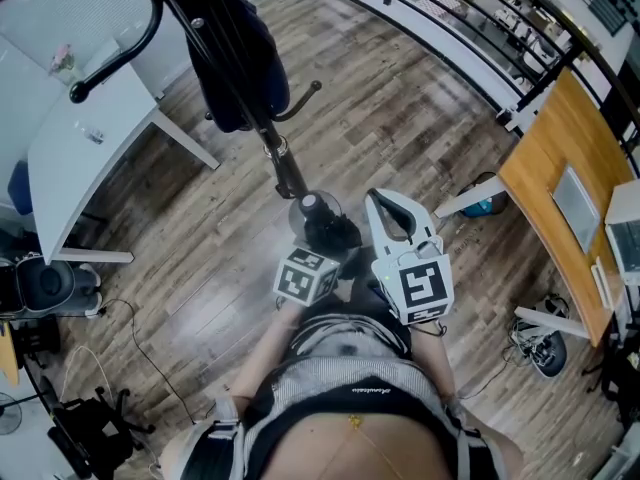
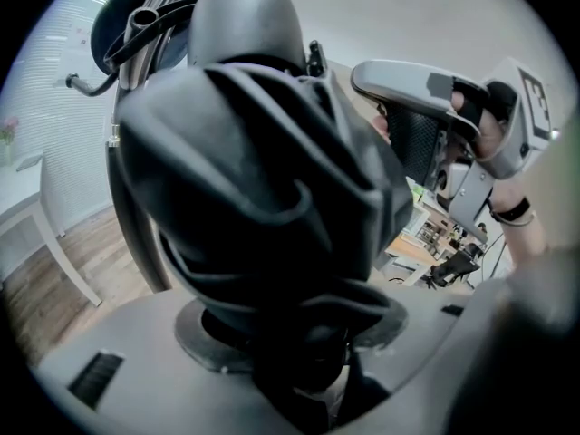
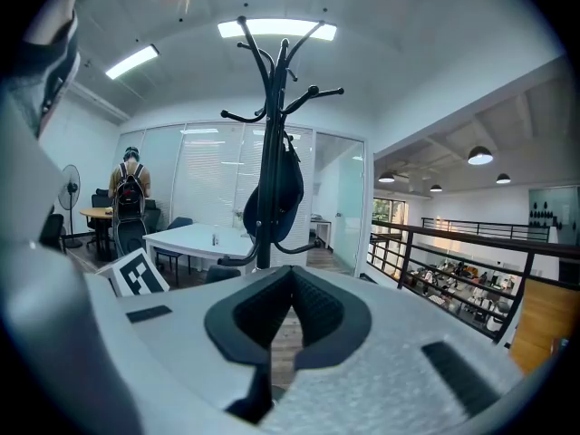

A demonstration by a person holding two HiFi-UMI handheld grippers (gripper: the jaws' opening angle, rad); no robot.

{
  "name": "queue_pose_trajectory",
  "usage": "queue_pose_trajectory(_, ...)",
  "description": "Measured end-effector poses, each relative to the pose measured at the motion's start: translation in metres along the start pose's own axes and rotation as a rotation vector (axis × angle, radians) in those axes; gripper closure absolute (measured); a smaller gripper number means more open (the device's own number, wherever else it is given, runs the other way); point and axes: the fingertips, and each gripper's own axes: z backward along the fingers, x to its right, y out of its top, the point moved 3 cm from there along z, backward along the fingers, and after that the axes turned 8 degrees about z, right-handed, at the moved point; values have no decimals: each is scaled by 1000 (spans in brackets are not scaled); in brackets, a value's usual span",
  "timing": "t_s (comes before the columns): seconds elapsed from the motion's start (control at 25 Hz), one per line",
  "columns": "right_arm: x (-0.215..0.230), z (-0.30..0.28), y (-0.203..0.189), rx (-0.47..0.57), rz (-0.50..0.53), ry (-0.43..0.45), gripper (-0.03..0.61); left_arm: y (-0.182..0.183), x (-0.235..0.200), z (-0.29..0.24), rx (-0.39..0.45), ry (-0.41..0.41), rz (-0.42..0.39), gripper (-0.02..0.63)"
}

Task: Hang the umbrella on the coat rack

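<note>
Left tongs [image 1: 322, 243]: clamped around a folded black umbrella [image 2: 254, 170], whose bunched fabric fills the space between the jaws. The umbrella is off the floor, in the tongs only, low in front of the person and close to the lower part of the coat rack [image 3: 267, 143].

Right tongs [image 3: 292, 270]: jaw tips together, nothing between them. They sit just beside the left tongs, on the right, and point toward the rack.

Coat rack: black, upright pole with curved hooks at the top. A dark bag [image 3: 276, 193] hangs from it; no umbrella is on any hook.

Surface: wood-plank floor [image 1: 400, 118] in grey-brown tones, with black cables [image 1: 150, 353] trailing across it at the left.

Room:
- White worktop [image 1: 80, 158] left of the rack.
- Wooden worktop [image 1: 555, 168] at the right, with a pair of shoes [image 1: 545, 353] on the floor near its leg.
- Black railing [image 3: 435, 243] on the right, overlooking a lower level.
- Glass partitions with blinds behind the rack.
- A person wearing a backpack [image 3: 130, 188] stands at the far left, beside a pedestal fan [image 3: 71, 184].
</note>
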Motion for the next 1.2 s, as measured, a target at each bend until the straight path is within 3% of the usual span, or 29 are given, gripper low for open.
queue_pose_trajectory(1.2,9,-11,-14,-38,15,-19,574,21,-45,-15,-3,86,-4,370)
